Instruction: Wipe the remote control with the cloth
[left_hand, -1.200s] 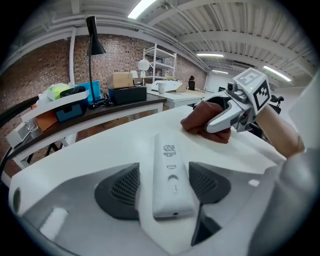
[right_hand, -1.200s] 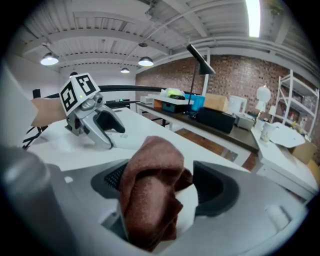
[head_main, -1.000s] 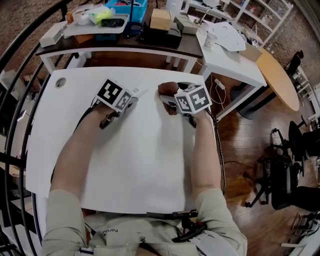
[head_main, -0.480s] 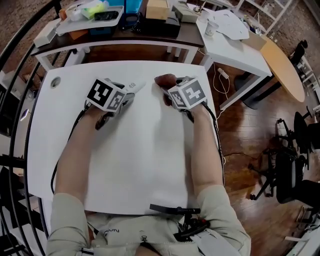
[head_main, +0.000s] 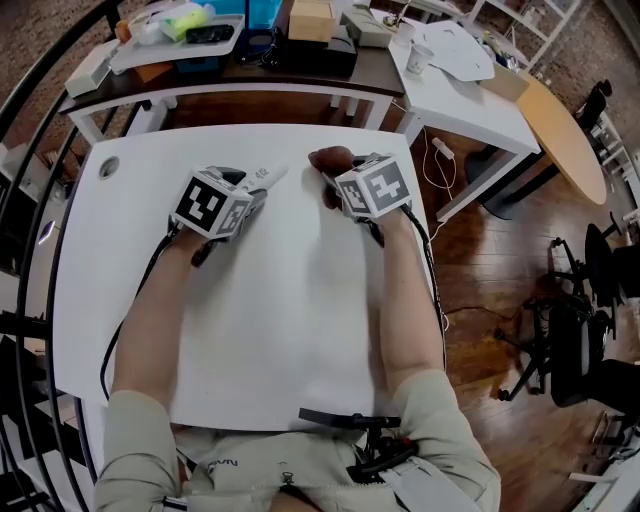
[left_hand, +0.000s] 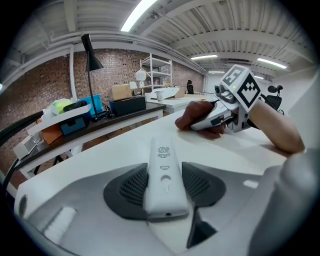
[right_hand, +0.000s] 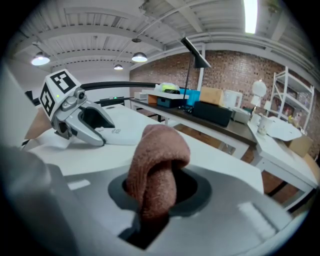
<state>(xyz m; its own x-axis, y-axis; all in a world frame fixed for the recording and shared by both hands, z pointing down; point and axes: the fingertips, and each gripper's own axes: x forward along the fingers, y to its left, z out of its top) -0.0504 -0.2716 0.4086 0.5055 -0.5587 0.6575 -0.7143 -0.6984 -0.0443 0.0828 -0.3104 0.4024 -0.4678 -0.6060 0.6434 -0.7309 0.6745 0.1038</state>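
Looking down in the head view, the remote (head_main: 266, 178) is held low over the white table (head_main: 280, 330), gripped at its near end by the left hand-held gripper (head_main: 255, 190). The brown cloth (head_main: 330, 160) sits just right of the remote, apart from it, in the right hand-held gripper (head_main: 330, 185).

In the left gripper view, both pads clamp the remote's sides. The cloth lies beyond the remote, to its right.

In the right gripper view, the jaws have just been closing and pinch the bunched cloth between them. The remote lies ahead, to the left.
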